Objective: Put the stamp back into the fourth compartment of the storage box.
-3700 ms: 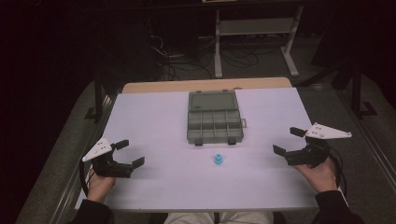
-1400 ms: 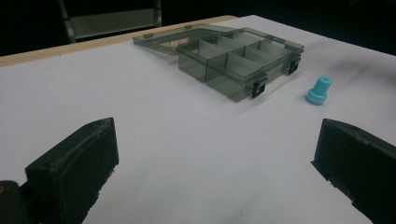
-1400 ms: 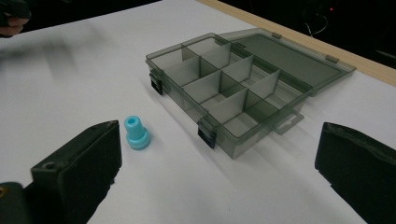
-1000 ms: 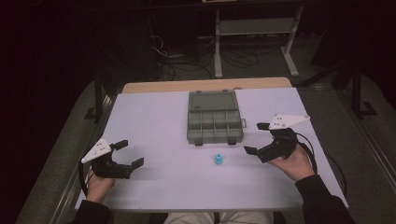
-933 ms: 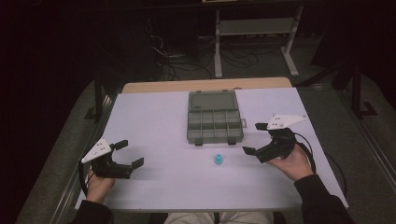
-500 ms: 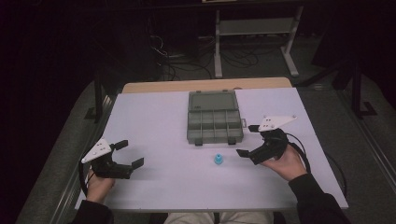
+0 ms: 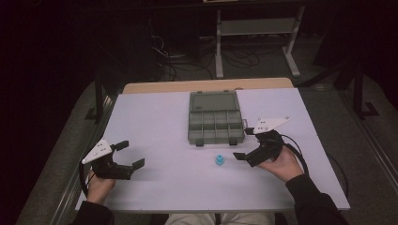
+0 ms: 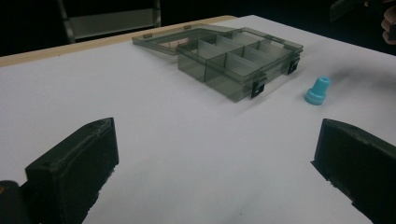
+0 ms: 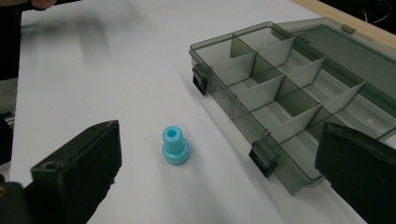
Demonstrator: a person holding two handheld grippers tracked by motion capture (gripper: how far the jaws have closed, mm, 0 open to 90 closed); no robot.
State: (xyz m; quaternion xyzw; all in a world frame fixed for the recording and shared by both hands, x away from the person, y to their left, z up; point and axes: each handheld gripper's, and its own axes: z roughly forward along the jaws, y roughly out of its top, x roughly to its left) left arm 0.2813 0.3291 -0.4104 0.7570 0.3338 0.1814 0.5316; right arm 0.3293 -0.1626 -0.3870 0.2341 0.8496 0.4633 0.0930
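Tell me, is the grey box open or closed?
Open. The grey box has its lid folded back flat on the table, and its compartments look empty.

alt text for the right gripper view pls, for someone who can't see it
A small blue plastic bushing stands upright on a white table, framed between the open right gripper's two black jaws at the bottom corners. To its right sits an open, smoky-grey compartment box, its divided cells apparently empty and its lid laid flat behind it.
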